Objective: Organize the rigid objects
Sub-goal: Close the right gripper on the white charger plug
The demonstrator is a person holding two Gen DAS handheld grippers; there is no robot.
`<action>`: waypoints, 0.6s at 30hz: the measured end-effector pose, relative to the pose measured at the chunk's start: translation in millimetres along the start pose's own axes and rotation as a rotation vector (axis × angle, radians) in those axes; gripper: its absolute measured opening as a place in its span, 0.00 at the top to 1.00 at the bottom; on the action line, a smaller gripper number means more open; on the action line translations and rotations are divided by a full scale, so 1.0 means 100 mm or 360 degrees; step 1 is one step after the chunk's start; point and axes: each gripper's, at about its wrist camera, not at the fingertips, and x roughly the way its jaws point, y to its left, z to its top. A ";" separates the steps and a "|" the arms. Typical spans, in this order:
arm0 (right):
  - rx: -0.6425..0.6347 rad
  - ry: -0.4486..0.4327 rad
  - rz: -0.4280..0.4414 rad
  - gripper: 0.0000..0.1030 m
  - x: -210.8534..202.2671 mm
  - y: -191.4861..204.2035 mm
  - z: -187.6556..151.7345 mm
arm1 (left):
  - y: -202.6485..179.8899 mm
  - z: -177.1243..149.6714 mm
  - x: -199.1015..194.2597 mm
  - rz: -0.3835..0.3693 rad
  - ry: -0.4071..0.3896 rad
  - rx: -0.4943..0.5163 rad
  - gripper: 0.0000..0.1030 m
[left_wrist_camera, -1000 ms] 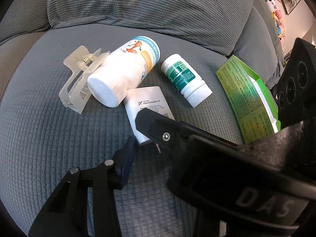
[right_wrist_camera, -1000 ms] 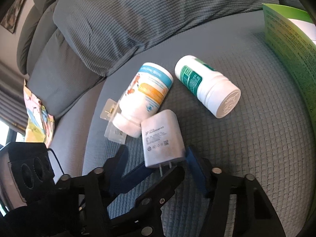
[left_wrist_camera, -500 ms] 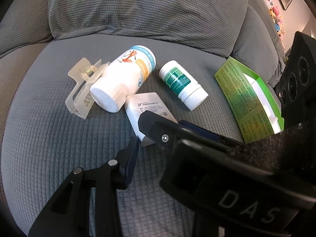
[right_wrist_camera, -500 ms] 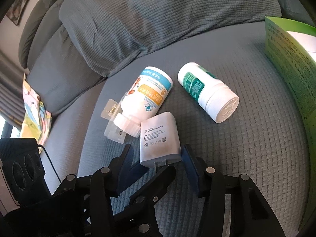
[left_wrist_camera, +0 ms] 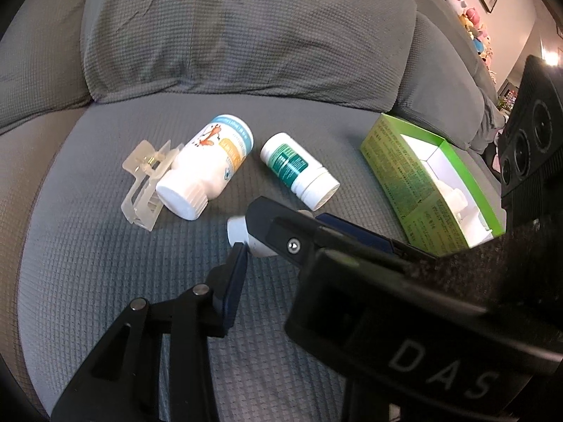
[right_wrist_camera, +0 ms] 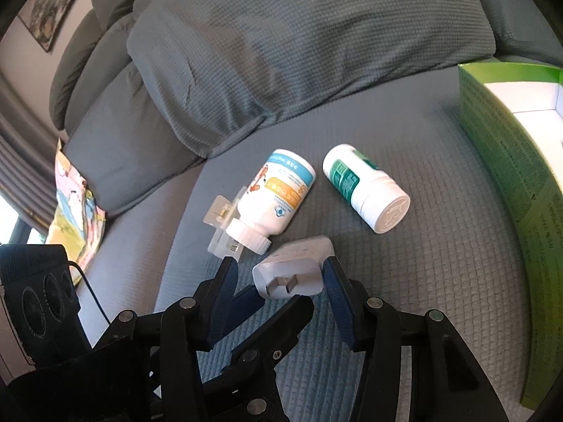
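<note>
The charger [right_wrist_camera: 292, 270] sits low in the right view, tipped with its prongs toward the camera, probably levered up so it comes off the soft cushion [right_wrist_camera: 440, 281]. The right gripper [right_wrist_camera: 279, 276] brackets it at a narrow spread. Its right pad [right_wrist_camera: 332, 281] touches the charger's side, while the left pad [right_wrist_camera: 227, 281] shows a small gap, so I cannot tell whether the grip has closed.

The left gripper [left_wrist_camera: 281, 251] crosses under the right one. One of its fingers seems to reach beneath the charger, perhaps propping it. Only one finger [left_wrist_camera: 234, 281] shows in its own view, so I cannot tell its spread.

From the charger, the orange bottle [right_wrist_camera: 281, 197] lies just beside it at 12 o'clock, its cap resting on the clip [right_wrist_camera: 221, 225] at 10 o'clock. The green bottle [right_wrist_camera: 362, 190] lies apart at 1 o'clock.

The open box [right_wrist_camera: 506, 161] stands at 3 o'clock. White items [left_wrist_camera: 454, 197] lie inside it, so it is likely where the charger goes.
</note>
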 end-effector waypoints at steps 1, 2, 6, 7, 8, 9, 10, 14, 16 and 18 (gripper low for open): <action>-0.0001 -0.0009 0.0002 0.47 -0.02 0.01 0.00 | -0.02 0.00 -0.02 0.0001 -0.0007 0.0005 0.68; -0.0003 -0.0017 0.0005 0.47 -0.05 0.01 0.00 | -0.03 0.00 -0.04 0.0001 -0.0012 0.0010 0.68; -0.0006 -0.0043 0.0008 0.47 -0.13 0.03 0.00 | -0.07 -0.01 -0.08 -0.0008 -0.0025 0.0028 0.68; -0.0007 -0.0049 0.0005 0.47 -0.14 0.03 0.00 | -0.08 -0.01 -0.09 -0.0013 -0.0029 0.0031 0.68; -0.0010 -0.0055 0.0003 0.47 -0.16 0.03 -0.01 | -0.10 -0.01 -0.09 -0.0014 -0.0031 0.0034 0.68; -0.0012 -0.0060 0.0000 0.47 -0.17 0.03 -0.01 | -0.12 -0.01 -0.10 -0.0015 -0.0035 0.0038 0.68; -0.0012 -0.0066 -0.0002 0.47 -0.18 0.04 -0.01 | -0.13 -0.01 -0.09 -0.0017 -0.0036 0.0044 0.68; 0.0006 -0.0048 -0.0026 0.47 -0.17 0.01 -0.03 | -0.13 -0.02 0.01 -0.0033 0.0030 0.0026 0.68; 0.0026 -0.0016 -0.0039 0.47 -0.14 -0.04 -0.04 | -0.14 -0.02 0.00 -0.0029 0.0017 0.0034 0.68; 0.0023 -0.0021 -0.0035 0.47 -0.15 -0.04 -0.03 | -0.14 -0.02 0.00 -0.0031 0.0018 0.0032 0.68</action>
